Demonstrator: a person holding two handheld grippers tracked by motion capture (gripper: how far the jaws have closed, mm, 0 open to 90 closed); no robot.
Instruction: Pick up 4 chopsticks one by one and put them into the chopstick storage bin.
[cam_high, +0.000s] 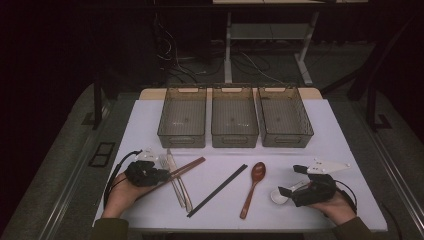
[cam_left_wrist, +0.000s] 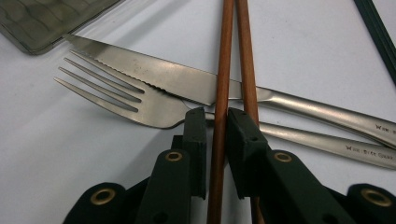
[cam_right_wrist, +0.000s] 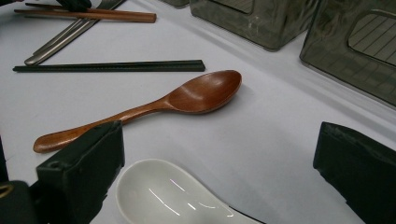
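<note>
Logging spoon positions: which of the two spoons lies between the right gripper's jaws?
The white ceramic spoon, lying between the open jaws; the brown wooden spoon lies farther off.

chopsticks: my brown wooden pair (cam_left_wrist: 223, 70), side by side, lying across the knife and fork near the table's left front corner, tips aimed toward the far right.
soup spoon: my white ceramic one (cam_right_wrist: 163, 196), bowl up, near the table's right front edge.
</note>
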